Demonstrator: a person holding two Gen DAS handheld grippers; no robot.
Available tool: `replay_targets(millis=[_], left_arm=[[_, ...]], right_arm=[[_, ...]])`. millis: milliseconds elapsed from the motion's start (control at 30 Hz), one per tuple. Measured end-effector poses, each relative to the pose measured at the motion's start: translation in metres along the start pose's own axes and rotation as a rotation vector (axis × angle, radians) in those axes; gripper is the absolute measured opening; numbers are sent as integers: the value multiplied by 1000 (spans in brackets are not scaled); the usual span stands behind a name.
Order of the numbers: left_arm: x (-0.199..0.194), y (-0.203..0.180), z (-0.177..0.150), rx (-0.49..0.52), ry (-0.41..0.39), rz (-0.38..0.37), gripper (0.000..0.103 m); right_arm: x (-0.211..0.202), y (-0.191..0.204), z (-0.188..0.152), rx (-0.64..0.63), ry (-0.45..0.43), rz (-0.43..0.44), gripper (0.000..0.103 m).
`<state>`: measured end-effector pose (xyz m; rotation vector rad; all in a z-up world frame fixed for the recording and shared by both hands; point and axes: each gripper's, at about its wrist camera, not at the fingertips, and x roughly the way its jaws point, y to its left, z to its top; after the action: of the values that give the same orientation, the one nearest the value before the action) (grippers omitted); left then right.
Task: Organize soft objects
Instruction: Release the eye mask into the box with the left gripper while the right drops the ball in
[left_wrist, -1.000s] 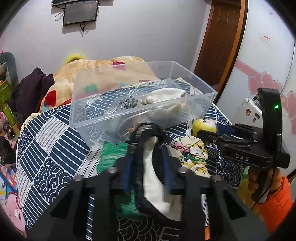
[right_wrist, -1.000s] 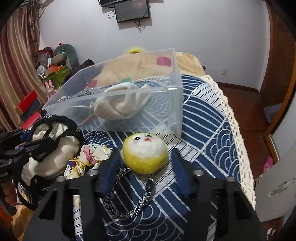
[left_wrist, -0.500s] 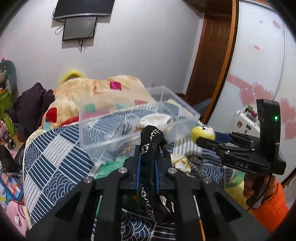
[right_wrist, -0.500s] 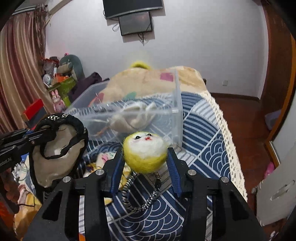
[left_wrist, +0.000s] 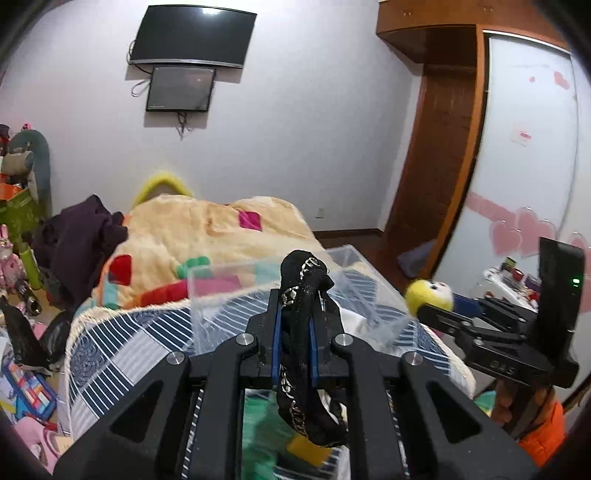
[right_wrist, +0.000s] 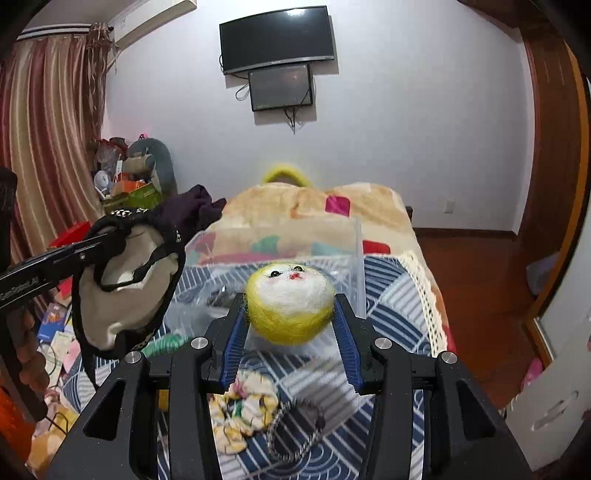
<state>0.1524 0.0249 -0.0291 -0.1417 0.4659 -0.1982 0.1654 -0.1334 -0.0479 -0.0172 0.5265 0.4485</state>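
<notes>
Bin (right_wrist: 354, 254) lies just beyond both closed grippers: right gripper (right_wrist: 290, 328) clamps yellow ball (right_wrist: 290, 306), left gripper (left_wrist: 295, 332) pinches black-trimmed pouch (left_wrist: 301, 295).

Yellow felt ball (right_wrist: 290, 303), black-trimmed, seemingly beige pouch (right_wrist: 122, 291) aloft

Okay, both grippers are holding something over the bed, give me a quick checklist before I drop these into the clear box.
1. Left gripper shut on the black-trimmed pouch: ok.
2. Right gripper shut on the yellow plush ball: ok.
3. Clear box open, no lid: ok.
4. Ball above the box opening: not ok, it sits short of the near wall.
5. Ball's cord free of the floral cloth: cannot tell.
</notes>
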Motion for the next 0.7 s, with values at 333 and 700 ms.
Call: replay_targets(millis=[333,700], left_arm=[[47,31,15,-52,24,87,11],[111,56,-5,-94,162,149,11]], right_arm=[[31,7,17,-12,19,7,42],[87,28,13,-62,159,47,42]])
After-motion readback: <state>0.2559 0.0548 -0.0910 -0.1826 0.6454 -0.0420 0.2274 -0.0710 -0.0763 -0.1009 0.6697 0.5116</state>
